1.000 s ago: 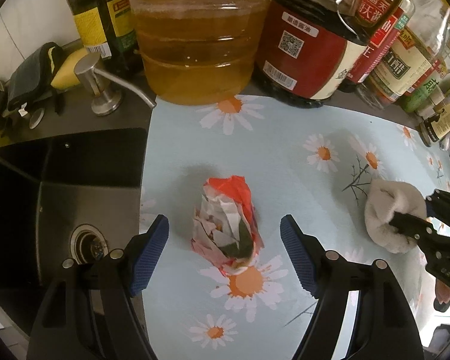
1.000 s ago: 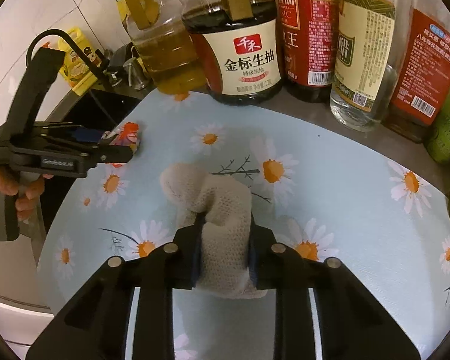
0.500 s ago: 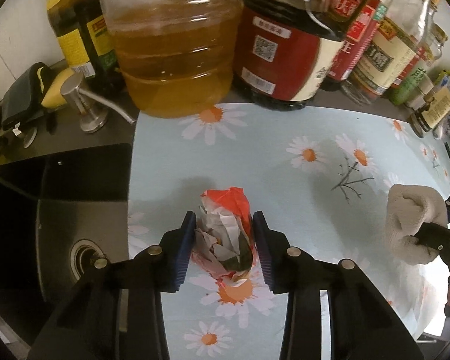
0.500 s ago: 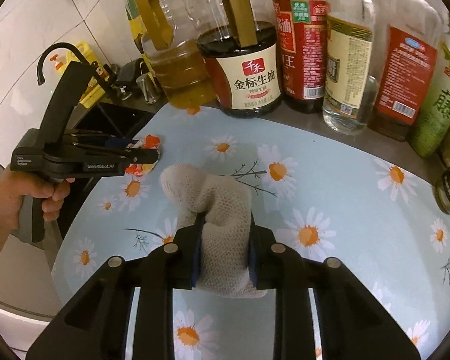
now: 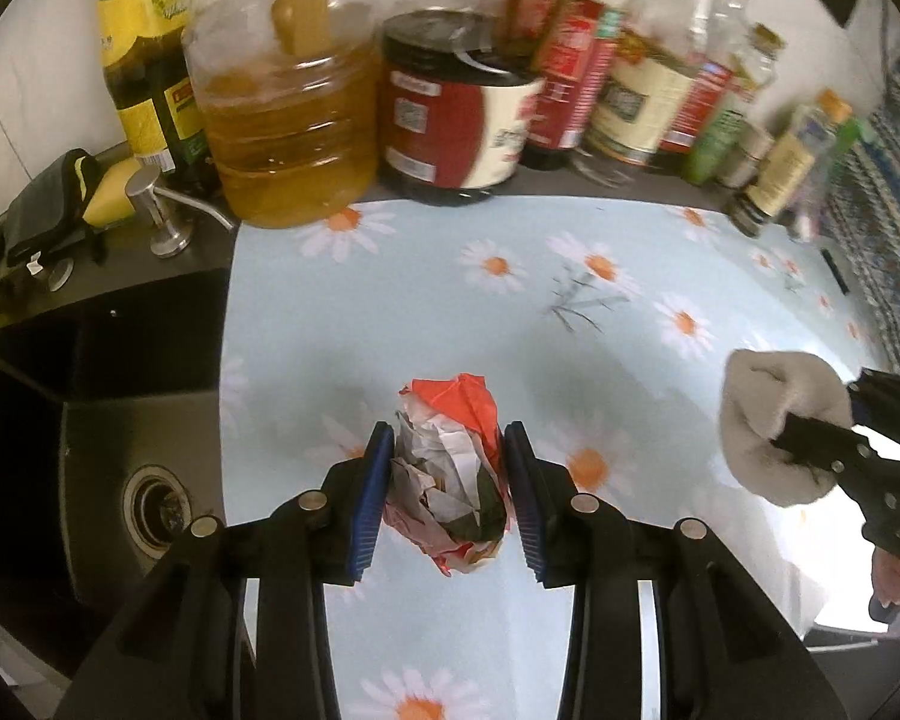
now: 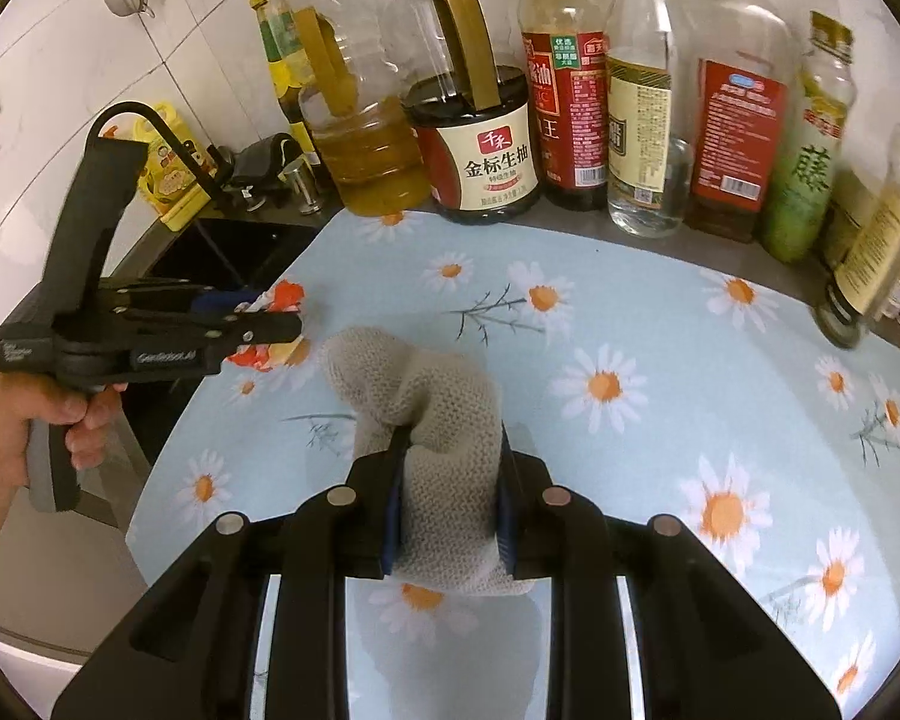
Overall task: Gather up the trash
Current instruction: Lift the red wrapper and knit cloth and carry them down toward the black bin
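A crumpled wad of red, white and dark paper trash (image 5: 450,474) is clamped between the blue pads of my left gripper (image 5: 450,498), lifted just above the daisy-print mat (image 5: 570,360). In the right wrist view the same trash (image 6: 276,324) shows at the left gripper's tips (image 6: 270,324). My right gripper (image 6: 447,510) is shut on a beige knitted cloth (image 6: 432,414), which droops over its fingers above the mat (image 6: 660,330). The cloth also shows at the right in the left wrist view (image 5: 780,420).
A row of oil, soy sauce and vinegar bottles (image 6: 474,138) lines the back of the counter. A dark sink (image 5: 90,420) with a drain lies left of the mat, with a soap pump (image 5: 162,216) behind it. The mat's front edge is the counter edge.
My left gripper closed on the paper trash and raised it off the mat. My right gripper has lifted and pulled back with the cloth still held.
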